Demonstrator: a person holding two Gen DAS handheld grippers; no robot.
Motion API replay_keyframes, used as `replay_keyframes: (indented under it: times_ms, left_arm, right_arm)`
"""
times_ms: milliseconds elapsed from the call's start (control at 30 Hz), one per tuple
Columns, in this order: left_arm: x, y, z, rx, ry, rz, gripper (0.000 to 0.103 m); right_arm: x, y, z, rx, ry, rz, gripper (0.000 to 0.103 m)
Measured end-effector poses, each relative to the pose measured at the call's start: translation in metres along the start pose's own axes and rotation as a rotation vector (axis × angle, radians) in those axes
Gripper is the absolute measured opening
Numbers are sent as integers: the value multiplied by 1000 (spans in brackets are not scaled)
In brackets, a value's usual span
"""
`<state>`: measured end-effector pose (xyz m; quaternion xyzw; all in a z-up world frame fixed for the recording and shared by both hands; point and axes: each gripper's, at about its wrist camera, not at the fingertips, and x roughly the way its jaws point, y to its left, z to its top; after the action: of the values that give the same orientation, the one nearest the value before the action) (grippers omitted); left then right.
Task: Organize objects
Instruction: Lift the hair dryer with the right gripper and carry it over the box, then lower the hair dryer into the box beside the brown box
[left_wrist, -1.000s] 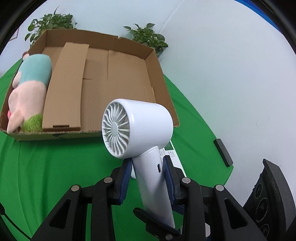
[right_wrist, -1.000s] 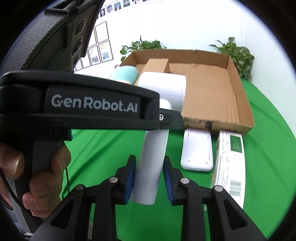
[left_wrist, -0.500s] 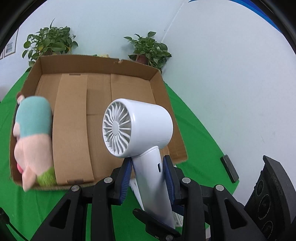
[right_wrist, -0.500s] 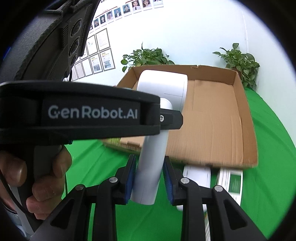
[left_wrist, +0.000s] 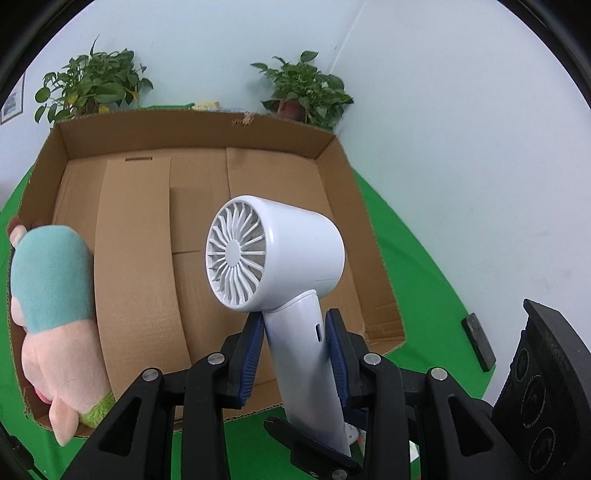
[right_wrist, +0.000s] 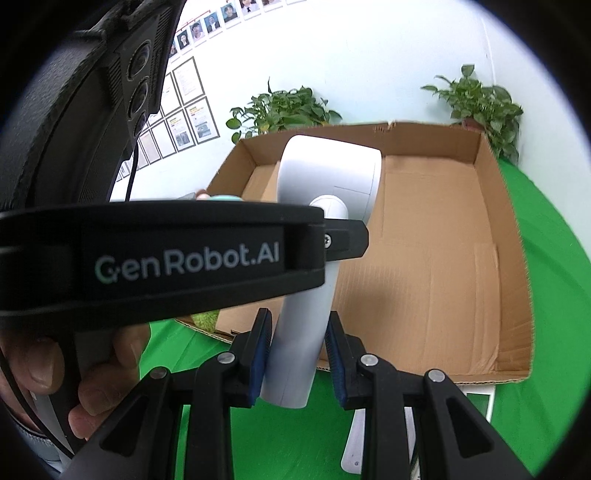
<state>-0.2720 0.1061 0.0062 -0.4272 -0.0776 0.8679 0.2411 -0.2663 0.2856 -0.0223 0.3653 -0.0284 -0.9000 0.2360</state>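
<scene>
Two grippers: both clamped on one white hair dryer (left_wrist: 280, 254), by its handle.
Left gripper (left_wrist: 295, 354): blue pads pressed on handle's upper part, just under the barrel.
Right gripper (right_wrist: 297, 354): pads squeeze handle's lower end; narrow gap, filled by handle.
Dryer pos: held in air, upright-ish, over near edge of cardboard box (left_wrist: 207, 136); grille faces left-wrist cam.
Box: open, on green cloth (left_wrist: 417, 266); plush toy (left_wrist: 51, 302) lies along its left wall.
Bkgd: 2 potted plants (left_wrist: 306, 88) behind box, at wall.
Person: hand (right_wrist: 85, 373) grips left tool's handle, seen in right-wrist cam.
</scene>
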Motion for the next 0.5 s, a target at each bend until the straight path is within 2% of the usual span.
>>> replay_keyframes:
  times_ms: [500]
  left_arm:
    - [71,11,4,-38,114,121,31]
  right_arm:
    - [44,-36,-15,122,94,129,27]
